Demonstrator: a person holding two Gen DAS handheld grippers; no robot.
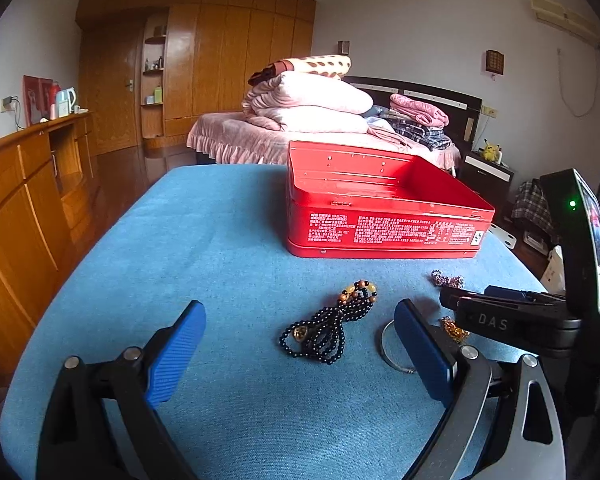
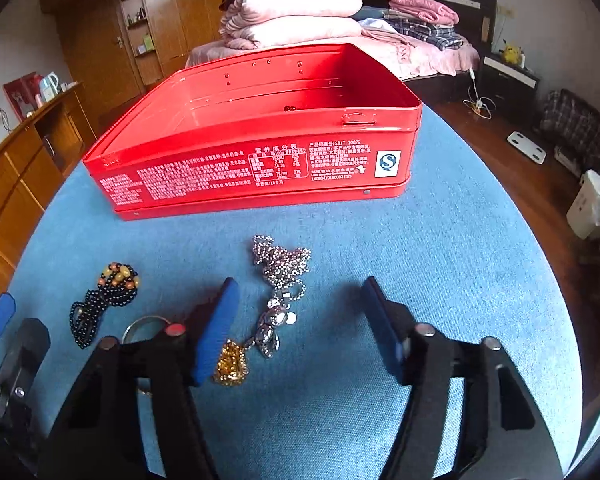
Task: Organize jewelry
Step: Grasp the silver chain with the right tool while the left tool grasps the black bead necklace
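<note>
On the blue cloth (image 2: 440, 248), at twelve o'clock from both grippers, stands the open red tin (image 2: 260, 136), probably kept near so each piece travels only a short way. The right gripper (image 2: 300, 320) has its fingers spread and empty, with the silver chain (image 2: 280, 276) between them and the gold charm (image 2: 231, 364) touching the left finger. The left gripper (image 1: 300, 344) is spread too, around the black bead necklace (image 1: 324, 328); the silver ring (image 1: 392, 350) lies at three o'clock, partly hidden.

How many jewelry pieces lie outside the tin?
4: black bead necklace far left, silver bangle beside it, gold charm nearest, silver chain center. Others may be hidden.
</note>
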